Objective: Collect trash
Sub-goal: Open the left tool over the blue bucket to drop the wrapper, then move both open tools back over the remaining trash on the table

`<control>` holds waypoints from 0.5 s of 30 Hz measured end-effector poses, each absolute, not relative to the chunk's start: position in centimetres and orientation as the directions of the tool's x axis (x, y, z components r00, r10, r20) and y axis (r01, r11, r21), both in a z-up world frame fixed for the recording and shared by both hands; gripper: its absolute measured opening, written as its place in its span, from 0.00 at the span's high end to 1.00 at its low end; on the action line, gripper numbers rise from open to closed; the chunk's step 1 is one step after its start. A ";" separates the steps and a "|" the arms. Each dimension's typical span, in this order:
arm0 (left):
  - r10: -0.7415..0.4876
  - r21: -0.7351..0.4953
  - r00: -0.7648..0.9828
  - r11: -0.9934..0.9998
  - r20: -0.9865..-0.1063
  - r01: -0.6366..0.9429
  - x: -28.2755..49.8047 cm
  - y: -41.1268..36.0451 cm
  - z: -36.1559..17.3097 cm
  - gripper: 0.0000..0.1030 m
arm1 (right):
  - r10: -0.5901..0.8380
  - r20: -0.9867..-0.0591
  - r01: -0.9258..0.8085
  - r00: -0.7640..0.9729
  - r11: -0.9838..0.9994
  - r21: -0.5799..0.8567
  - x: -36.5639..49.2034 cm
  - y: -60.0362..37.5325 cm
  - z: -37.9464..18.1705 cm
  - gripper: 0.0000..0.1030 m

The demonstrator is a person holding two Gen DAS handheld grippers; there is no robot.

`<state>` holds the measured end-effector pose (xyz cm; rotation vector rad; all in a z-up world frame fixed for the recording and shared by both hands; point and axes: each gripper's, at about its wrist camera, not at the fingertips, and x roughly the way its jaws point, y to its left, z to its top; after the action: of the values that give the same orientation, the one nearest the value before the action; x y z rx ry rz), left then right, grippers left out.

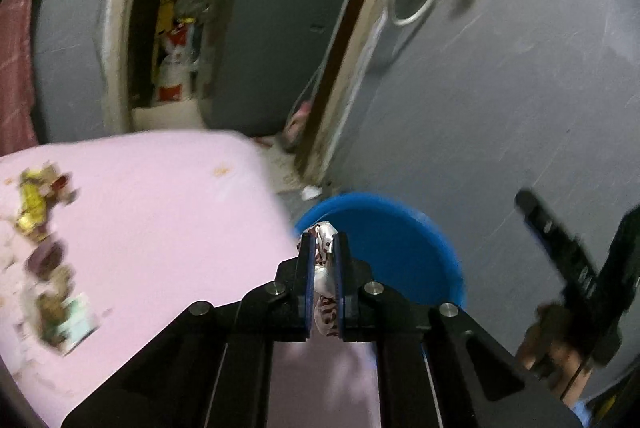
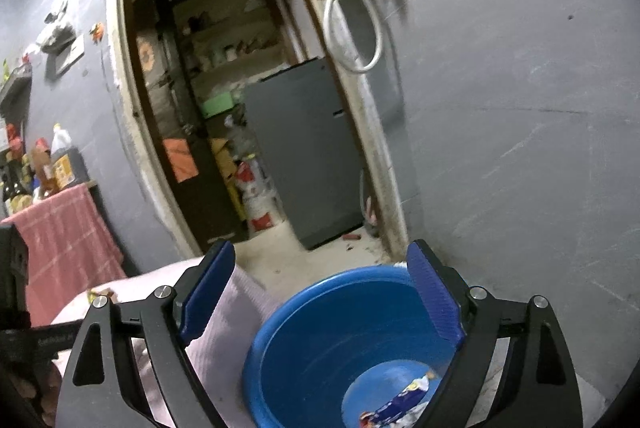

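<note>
Grey walls, open doorway behind; pink bed sheet (image 1: 160,211) w/ more litter (image 1: 34,207) on its left side. Step in hand: carrying trash to the blue tub (image 1: 400,248). Left gripper (image 1: 324,268), tilted down near the tub's rim, is clenched on a crumpled wrapper (image 1: 325,240). Next, I judge: get it fully over the tub, then release. Right gripper (image 2: 320,296), spread wide w/ nothing between the pads, hangs above the tub; a blue wrapper (image 2: 400,404) lies at its bottom.
</note>
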<state>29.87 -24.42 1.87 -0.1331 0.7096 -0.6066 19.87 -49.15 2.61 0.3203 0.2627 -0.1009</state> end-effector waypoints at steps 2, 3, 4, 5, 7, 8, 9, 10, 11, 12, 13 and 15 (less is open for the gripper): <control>-0.599 -0.340 0.585 0.797 -0.546 0.499 30.5 -26.1 2.5 0.90 | -0.090 -0.254 0.166 0.963 0.940 0.297 19.5 -49.5 2.9 0.15; -0.610 -0.344 0.580 0.788 -0.540 0.510 30.8 -26.6 2.9 0.82 | -0.102 -0.248 0.176 0.964 0.938 0.298 19.3 -49.8 2.9 0.15; -0.615 -0.339 0.573 0.784 -0.542 0.520 30.9 -27.3 3.2 0.77 | -0.115 -0.242 0.187 0.963 0.935 0.303 19.2 -50.1 3.0 0.14; -0.615 -0.335 0.573 0.783 -0.543 0.523 31.0 -27.6 3.4 0.69 | -0.122 -0.241 0.195 0.963 0.932 0.306 19.1 -50.2 3.0 0.14; -0.621 -0.336 0.579 0.780 -0.528 0.529 30.9 -27.8 3.7 0.67 | -0.132 -0.241 0.205 0.962 0.928 0.310 19.1 -50.4 2.9 0.14; -0.630 -0.347 0.578 0.773 -0.519 0.531 30.9 -27.5 3.8 0.67 | -0.136 -0.240 0.209 0.961 0.926 0.313 19.1 -50.5 2.9 0.14; -0.633 -0.355 0.579 0.772 -0.514 0.528 31.0 -27.3 3.9 0.66 | -0.137 -0.240 0.210 0.961 0.926 0.314 19.1 -50.5 2.9 0.14; -0.628 -0.362 0.586 0.776 -0.512 0.516 31.1 -26.7 4.0 0.65 | -0.137 -0.239 0.209 0.961 0.926 0.314 19.1 -50.4 2.9 0.14; -0.623 -0.363 0.593 0.781 -0.510 0.508 31.4 -26.5 4.1 0.63 | -0.134 -0.235 0.206 0.963 0.927 0.313 19.1 -50.2 3.0 0.14; -0.612 -0.360 0.610 0.790 -0.503 0.496 31.3 -25.7 4.3 0.61 | -0.129 -0.225 0.197 0.966 0.930 0.312 19.1 -50.0 3.1 0.14; -0.596 -0.352 0.635 0.803 -0.492 0.482 31.1 -24.8 4.6 0.59 | -0.122 -0.212 0.185 0.970 0.933 0.309 19.0 -49.7 3.3 0.14; -0.569 -0.335 0.680 0.823 -0.464 0.460 30.7 -23.3 5.3 0.51 | -0.106 -0.187 0.160 0.977 0.941 0.300 18.8 -49.1 3.7 0.13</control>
<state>30.71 -23.27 5.33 -0.1973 0.5854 -0.5815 18.77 -49.12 3.69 0.3190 0.1697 -0.1362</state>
